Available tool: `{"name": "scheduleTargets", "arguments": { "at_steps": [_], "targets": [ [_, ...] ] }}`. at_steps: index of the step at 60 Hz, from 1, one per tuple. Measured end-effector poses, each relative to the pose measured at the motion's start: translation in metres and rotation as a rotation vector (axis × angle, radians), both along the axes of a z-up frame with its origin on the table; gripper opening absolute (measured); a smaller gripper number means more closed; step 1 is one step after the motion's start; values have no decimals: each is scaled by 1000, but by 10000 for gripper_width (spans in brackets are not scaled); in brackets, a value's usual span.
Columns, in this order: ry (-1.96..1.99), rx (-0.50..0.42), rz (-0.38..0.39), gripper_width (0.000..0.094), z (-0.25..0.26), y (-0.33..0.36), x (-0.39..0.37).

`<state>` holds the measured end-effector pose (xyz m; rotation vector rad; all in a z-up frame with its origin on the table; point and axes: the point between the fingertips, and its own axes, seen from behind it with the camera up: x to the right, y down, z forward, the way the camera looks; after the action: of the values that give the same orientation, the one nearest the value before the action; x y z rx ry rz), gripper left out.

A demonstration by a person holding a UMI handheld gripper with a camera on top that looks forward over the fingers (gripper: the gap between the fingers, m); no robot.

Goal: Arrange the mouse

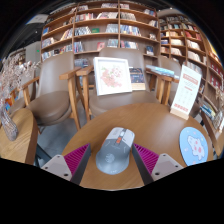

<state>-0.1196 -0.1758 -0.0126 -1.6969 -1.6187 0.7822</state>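
A grey computer mouse [115, 150] with an orange scroll wheel lies on a round wooden table [160, 125], its front pointing away from me. It stands between the fingers of my gripper [111, 160]. The gripper is open: a magenta pad [76, 158] shows at the left and another at the right, each with a strip of bare table between it and the mouse. The mouse rests on the table on its own.
A round light-blue mat [194, 146] lies at the table's right edge. Beyond the table stand wooden chairs [60, 90], one bearing a white picture board [112, 75]. A tall white card [186, 90] stands at the right. Bookshelves [100, 30] fill the back.
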Motion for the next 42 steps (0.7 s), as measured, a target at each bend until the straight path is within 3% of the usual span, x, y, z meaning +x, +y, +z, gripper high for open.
{"name": "scheduleTargets", "arguments": {
  "at_steps": [36,41,42],
  "targets": [
    [-29,-23,85,815,-3,-14,-49],
    [-19,-10,89,693,-2,-12,-50],
    [-17,-5,93,579,-2,-12,-50]
  ]
}}
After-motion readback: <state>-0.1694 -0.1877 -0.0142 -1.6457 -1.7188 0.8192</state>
